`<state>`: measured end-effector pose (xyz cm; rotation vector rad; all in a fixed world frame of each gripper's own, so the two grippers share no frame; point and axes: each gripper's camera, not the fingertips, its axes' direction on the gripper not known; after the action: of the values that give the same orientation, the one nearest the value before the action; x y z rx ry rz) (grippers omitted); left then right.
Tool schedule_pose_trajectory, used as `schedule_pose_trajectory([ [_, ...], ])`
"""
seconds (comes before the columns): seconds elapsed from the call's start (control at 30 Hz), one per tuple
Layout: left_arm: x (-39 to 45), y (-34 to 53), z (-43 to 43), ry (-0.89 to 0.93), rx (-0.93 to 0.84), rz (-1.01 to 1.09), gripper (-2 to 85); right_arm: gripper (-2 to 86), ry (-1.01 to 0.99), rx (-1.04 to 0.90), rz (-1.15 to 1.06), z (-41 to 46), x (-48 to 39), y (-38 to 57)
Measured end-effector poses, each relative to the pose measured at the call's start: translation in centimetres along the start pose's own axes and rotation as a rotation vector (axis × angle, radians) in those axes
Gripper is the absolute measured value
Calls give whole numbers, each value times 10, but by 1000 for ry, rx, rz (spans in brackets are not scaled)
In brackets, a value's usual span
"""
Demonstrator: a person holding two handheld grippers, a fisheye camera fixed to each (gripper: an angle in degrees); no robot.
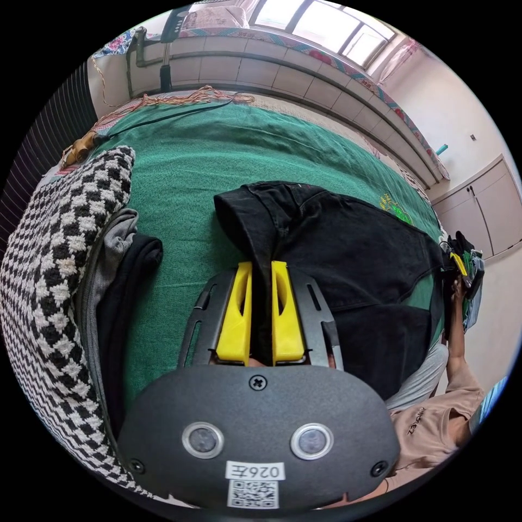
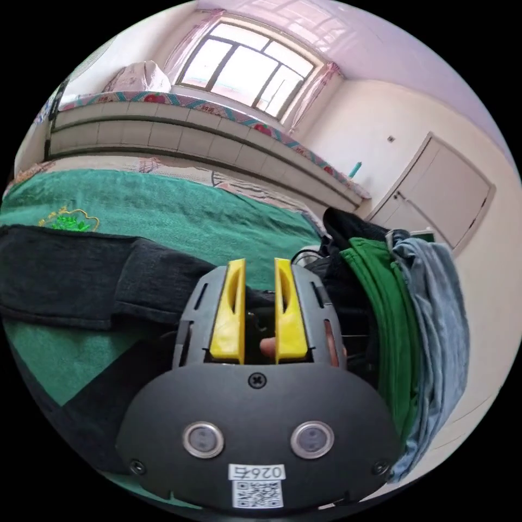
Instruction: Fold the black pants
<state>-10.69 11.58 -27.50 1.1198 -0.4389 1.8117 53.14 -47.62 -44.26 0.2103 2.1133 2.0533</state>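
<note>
Black pants (image 1: pixel 348 244) stretch across a green bedspread (image 1: pixel 206 157), the left gripper (image 1: pixel 261 266) pinching the waistband end, the right gripper (image 2: pixel 259 263) clamping the leg end.

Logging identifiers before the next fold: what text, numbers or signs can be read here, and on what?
Nothing can be quoted with confidence.
Left sticker on the left gripper body: upside down, with a square code; not transcribed.
Right sticker on the right gripper body: the same.
Shirt print on the person: too small to read.
Embroidery on the green blanket: a motif, no legible characters.
</note>
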Motion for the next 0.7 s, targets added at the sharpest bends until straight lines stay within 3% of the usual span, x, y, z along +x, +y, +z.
schedule_pose_trajectory([
  [0.07, 1, -1, 1, -8, -2, -2, 61, 157, -137, -69, 54, 20, 13, -6],
  [0.17, 3, -1, 1, -18, -1, 0, 62, 83, -343, -348, -13, 74, 8, -9],
  [0.23, 4, -1, 0, -21, 1, 1, 62, 24, -389, -326, -34, 80, 5, -9],
  [0.33, 4, -2, -1, -20, 2, 4, 62, -7, -213, -105, -41, 43, 5, -16],
  [0.4, 4, -3, -1, -12, 1, 3, 62, -5, -3, 238, -80, -16, -8, -11],
  [0.47, 5, -4, -2, -17, -1, 7, 63, 3, 221, 394, -144, -27, -33, 3],
  [0.53, 4, -4, -3, -12, 2, 7, 63, 23, 339, 297, -219, 4, -54, 8],
  [0.6, 3, -4, -5, -5, 5, 5, 63, 58, 278, -11, -328, 56, -62, 8],
  [0.7, 1, -5, -8, 5, 6, 0, 63, 70, 278, -20, -236, 68, -46, 8],
])
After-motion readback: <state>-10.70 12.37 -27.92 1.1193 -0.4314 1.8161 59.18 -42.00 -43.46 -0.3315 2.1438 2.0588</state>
